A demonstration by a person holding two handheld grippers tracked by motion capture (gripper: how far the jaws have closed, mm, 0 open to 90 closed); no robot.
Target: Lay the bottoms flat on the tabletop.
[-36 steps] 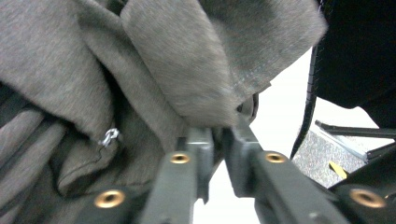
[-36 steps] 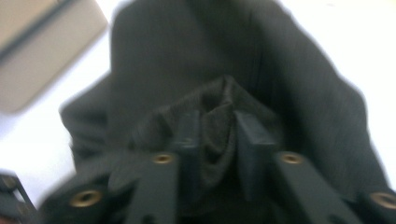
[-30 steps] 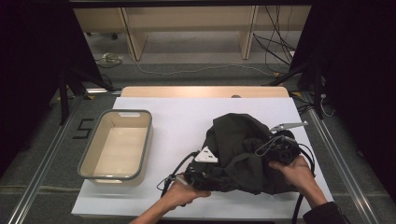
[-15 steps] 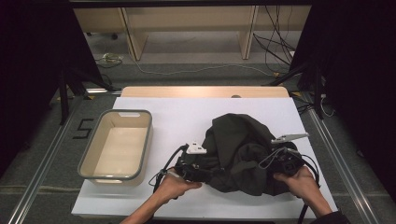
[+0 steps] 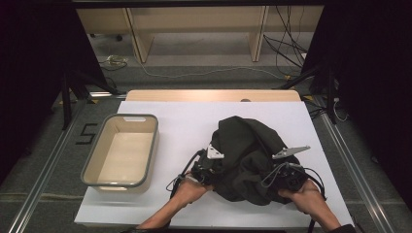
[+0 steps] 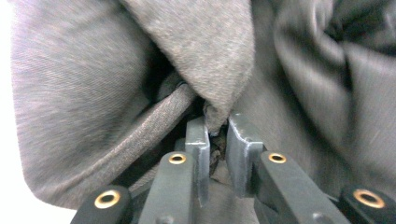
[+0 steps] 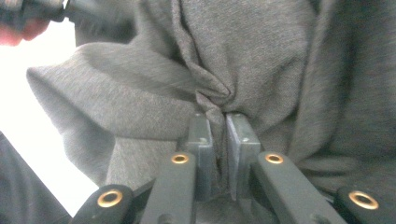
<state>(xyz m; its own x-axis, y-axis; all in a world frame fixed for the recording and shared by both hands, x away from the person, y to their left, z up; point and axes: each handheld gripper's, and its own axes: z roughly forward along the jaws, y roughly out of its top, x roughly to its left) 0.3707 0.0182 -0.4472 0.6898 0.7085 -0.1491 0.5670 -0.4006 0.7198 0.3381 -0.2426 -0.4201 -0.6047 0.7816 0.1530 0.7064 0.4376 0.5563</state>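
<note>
A dark grey-green garment (image 5: 245, 155) lies bunched on the white table top (image 5: 184, 126), right of centre. My left gripper (image 5: 210, 171) presses into its left edge, jaws shut on a fold of the garment (image 6: 205, 70). At the garment's near right side my right gripper (image 5: 284, 178) is shut on a pinched fold of the same garment (image 7: 243, 60). In the left gripper view my left gripper (image 6: 217, 134) has cloth squeezed between its jaws. In the right gripper view my right gripper (image 7: 218, 122) grips a gathered crease, and the other hand shows at the top left.
A beige rectangular bin (image 5: 121, 151) with a grey rim stands empty at the table's left. Bare white surface lies between the bin and the garment. Cables trail from both grippers toward the near edge. A wooden strip (image 5: 214, 95) borders the far side.
Both grippers have shifted with the garment. The left one moved left and then back right into the cloth; the right hand slid slightly toward the near right edge.
</note>
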